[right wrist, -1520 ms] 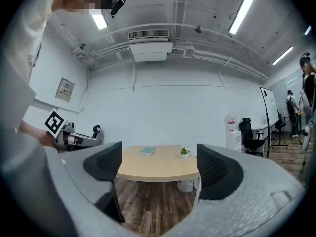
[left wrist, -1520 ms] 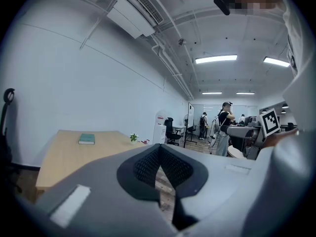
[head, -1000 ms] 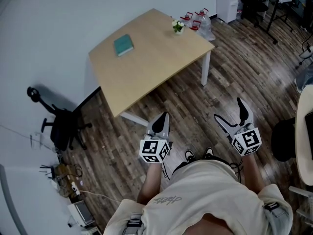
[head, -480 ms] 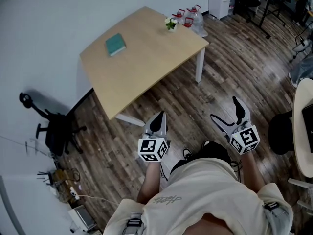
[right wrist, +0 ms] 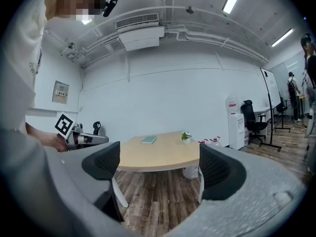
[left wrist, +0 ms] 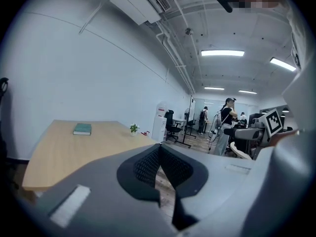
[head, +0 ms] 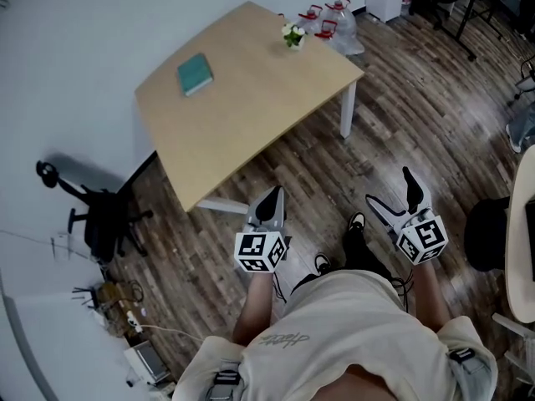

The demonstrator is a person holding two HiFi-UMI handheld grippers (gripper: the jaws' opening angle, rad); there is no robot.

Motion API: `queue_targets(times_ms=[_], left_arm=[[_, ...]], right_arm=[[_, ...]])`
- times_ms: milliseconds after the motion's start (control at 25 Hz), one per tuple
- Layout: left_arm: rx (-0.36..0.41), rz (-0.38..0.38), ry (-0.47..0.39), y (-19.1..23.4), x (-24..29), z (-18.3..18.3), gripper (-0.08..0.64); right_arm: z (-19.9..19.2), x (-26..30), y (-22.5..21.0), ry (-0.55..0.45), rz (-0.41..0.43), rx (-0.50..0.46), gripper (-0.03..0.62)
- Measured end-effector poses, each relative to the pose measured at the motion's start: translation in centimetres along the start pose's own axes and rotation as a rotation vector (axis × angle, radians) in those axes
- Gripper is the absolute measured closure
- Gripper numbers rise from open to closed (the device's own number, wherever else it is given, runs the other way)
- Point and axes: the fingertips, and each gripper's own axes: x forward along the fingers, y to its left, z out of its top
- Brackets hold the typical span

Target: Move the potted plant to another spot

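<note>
Nowhere near reach: plant [head: 292, 35] on tabletop's [head: 251, 98] far corner, so left gripper [head: 273, 195] idles clenched empty, right gripper [head: 390, 189] spread open.

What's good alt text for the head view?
From above, a person standing on a wood floor holds two grippers, the left gripper shut, the right gripper open, facing a wooden table with a small potted plant and a teal book.

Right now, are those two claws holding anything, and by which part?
Nothing is held. The left gripper is shut on nothing, the right gripper is open and empty. The potted plant stands on the table, away from both.
</note>
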Motion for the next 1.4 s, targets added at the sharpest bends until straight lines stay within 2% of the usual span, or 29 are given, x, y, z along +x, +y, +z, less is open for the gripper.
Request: queue_targets(times_ms=[240,440,600,800,920,1160,1400], left_arm=[[0.031,0.023,0.002,1.5,6.4,3.5,0.543],[0.069,0.04,-0.028,2.3,12.1,6.6,0.543],[0.07,0.065,-0.052,1.9,15.1,7.9,0.543],[0.05,0.093,-0.036,0.7,17.1,7.7,0.543],[0.043,0.091,0.006,0.1,17.9,6.5,0.543],[0.043,0.116,0.053,2.0,19.2,6.0,0.543],[0.015,0.071,0.062,3.2,23.2,5.9,0.543]], right_arm=[[0.6,4.8,-5.9,-0.019,0.031,0.01,0.097],[1.9,8.5,-10.6,-0.038,0.064,-0.037,0.098],[2.9,9.9,-13.0,-0.047,0.095,-0.05,0.098],[2.2,11.1,-15.5,-0.012,0.136,-0.035,0.099],[1.3,12.0,-16.5,0.012,0.148,-0.007,0.099],[-0.1,14.2,-16.8,0.043,0.176,0.032,0.101],[-0.2,16.0,-18.5,0.061,0.13,0.018,0.104]])
